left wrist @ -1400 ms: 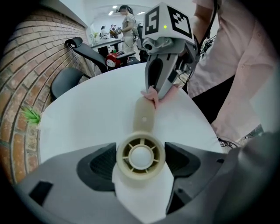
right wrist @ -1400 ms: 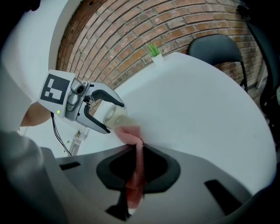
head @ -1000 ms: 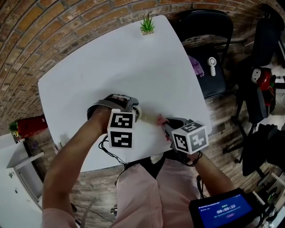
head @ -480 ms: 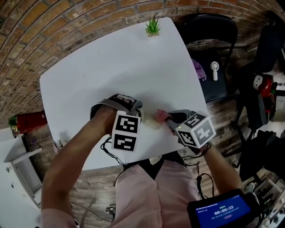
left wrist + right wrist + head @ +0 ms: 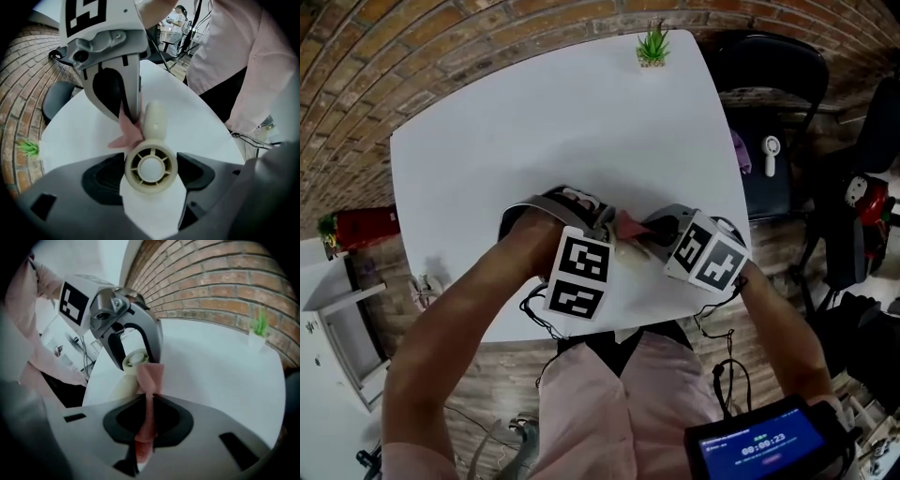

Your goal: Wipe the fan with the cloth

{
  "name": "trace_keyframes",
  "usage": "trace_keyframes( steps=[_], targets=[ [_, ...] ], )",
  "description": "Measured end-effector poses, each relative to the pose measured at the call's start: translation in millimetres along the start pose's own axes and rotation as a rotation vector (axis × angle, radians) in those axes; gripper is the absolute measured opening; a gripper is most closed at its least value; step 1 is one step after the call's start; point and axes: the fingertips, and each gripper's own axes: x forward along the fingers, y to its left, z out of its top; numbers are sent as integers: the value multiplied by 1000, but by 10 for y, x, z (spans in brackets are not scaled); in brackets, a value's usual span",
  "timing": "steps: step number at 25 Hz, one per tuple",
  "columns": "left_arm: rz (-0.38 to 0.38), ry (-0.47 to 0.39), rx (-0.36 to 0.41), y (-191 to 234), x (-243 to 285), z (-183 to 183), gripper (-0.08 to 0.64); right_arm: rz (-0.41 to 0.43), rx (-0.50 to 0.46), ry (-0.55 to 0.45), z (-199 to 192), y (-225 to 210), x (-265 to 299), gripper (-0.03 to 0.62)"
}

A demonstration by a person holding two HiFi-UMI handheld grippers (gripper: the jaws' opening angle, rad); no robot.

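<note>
At the near edge of the white worktop [image 5: 534,122], both grippers meet tip to tip. The left gripper [image 5: 151,174] has its fingers clamped on the round head of the cream fan [image 5: 153,117]; the handle points away, toward the other tool. The right gripper [image 5: 147,420] has its fingers closed on a pinched strip of pink cloth [image 5: 150,376], whose free end lies against the side of the fan's handle, beside the head. Cannot tell whether the fan touches the worktop. A small green plant [image 5: 653,45] sits at the far edge, well apart.
</note>
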Motion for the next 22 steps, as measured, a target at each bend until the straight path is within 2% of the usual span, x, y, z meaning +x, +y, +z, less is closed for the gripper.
trace_keyframes(
  steps=[4, 12, 15, 22],
  targets=[
    [-8, 6, 7, -7, 8, 5, 356, 49, -207, 63, 53, 26, 54, 32],
    [-7, 13, 13, -4, 14, -9, 357, 157, -539, 69, 60, 147, 79, 31],
    [-6, 15, 11, -10, 19, -13, 357, 187, -577, 79, 16, 202, 70, 30],
    [4, 20, 2, -9, 32, -13, 359, 206, -548, 86, -114, 260, -4, 29]
  ],
)
